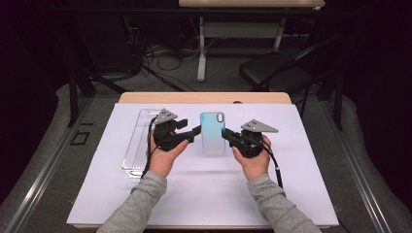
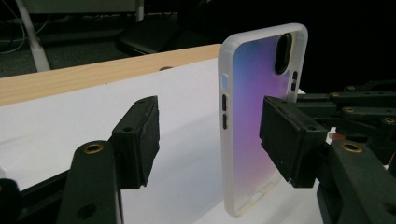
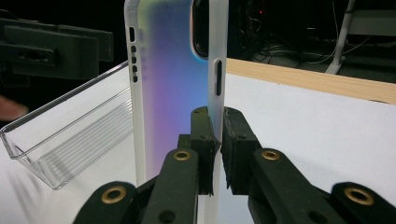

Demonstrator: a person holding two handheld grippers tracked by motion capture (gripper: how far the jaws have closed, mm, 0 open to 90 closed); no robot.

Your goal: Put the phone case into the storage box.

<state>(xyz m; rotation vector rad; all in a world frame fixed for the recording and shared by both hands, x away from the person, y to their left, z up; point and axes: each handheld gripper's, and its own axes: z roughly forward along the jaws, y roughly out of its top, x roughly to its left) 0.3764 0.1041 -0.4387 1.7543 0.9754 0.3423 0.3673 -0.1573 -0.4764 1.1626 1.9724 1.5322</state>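
Translucent white-rimmed phone case with an iridescent blue-purple back [image 1: 213, 132] sat at table centre in the high view, between the two grippers. Right gripper [image 1: 228, 134] came in from 3 o'clock and was clamped on the case's side rim; in the right gripper view its two black jaws were pinched together on the thin frosted wall, just below the side-button slot [image 3: 218, 77]. Left gripper [image 1: 193, 132] approached from 9 o'clock with jaws apart. In the left gripper view the case [image 2: 254, 123] stood on edge, camera cut-out [image 2: 282, 52] at 12 o'clock, one jaw close against its back, the other well clear on the open side. No contact confirmed there; cannot tell if the near pad touched.

Clear ribbed plastic tray [image 1: 139, 141] lay at 9 o'clock of the left hand [image 1: 163, 155] on the white table cover [image 1: 204, 194].

Judgement on the step: this looked like a two-handed grasp or handover of the case.
- Right grip was on a flexible rim only, so the hold was likely weak in twist. Keep it steady while the left closes.
- Left jaws should straddle the opposite rim squarely, clear of the button slots [image 2: 224, 109], where the wall is thinnest.
- Close slowly; a soft case bows under a side squeeze and can spring out.
- Release the right only after the left pinch is firm.
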